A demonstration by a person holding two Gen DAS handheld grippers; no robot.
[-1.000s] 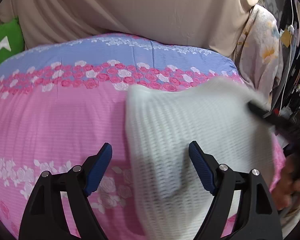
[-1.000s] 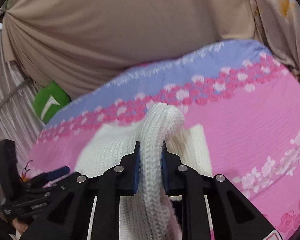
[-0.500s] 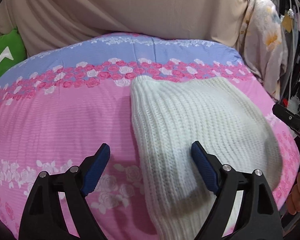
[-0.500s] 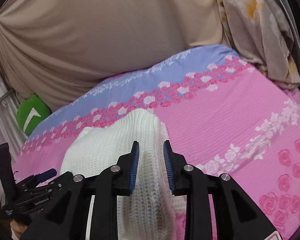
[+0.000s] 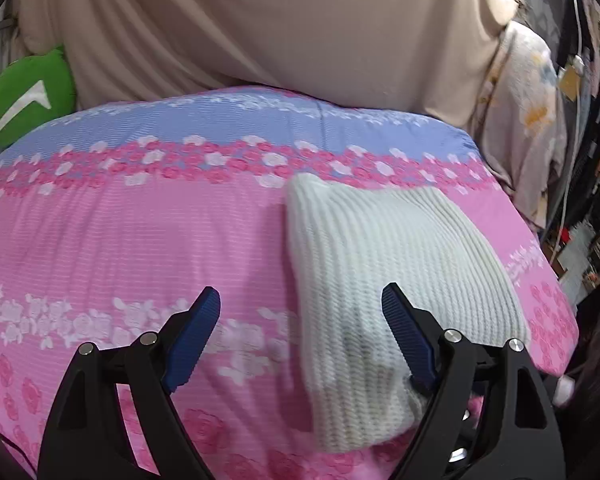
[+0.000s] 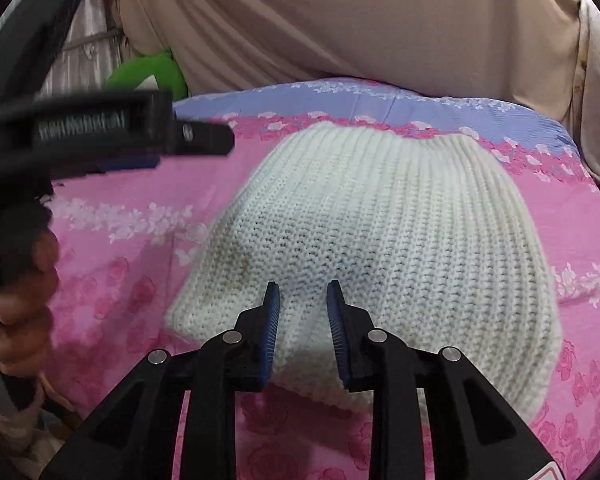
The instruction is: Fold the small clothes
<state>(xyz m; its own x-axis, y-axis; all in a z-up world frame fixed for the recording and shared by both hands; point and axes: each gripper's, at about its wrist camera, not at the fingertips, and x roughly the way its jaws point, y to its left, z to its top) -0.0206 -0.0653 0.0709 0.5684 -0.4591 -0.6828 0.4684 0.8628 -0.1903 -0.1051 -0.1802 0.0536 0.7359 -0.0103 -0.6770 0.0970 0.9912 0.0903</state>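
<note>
A white knit garment (image 6: 380, 248) lies flat on the bed (image 5: 140, 240), on the pink part of a flowered cover, its far edge near the blue band at the head end. The right gripper (image 6: 303, 300) hovers over the garment's near edge, angled downward; its blue pads (image 6: 271, 320) stand a little apart, having just been closing slightly, with nothing clamped between them and the knit visible through the gap, so the garment is released. The left gripper (image 5: 300, 312) has its jaws spread wide and empty; seen from its own camera, the garment's left edge runs between the two fingers, and the right finger overlaps the knit while the left finger is over bare cover. In the right wrist view the left gripper's body appears at the upper left, blurred, with the hand (image 6: 24, 300) that holds it beside the bed. A green cushion (image 5: 28, 92) sits at the head end against a beige drape (image 5: 280, 20).
</note>
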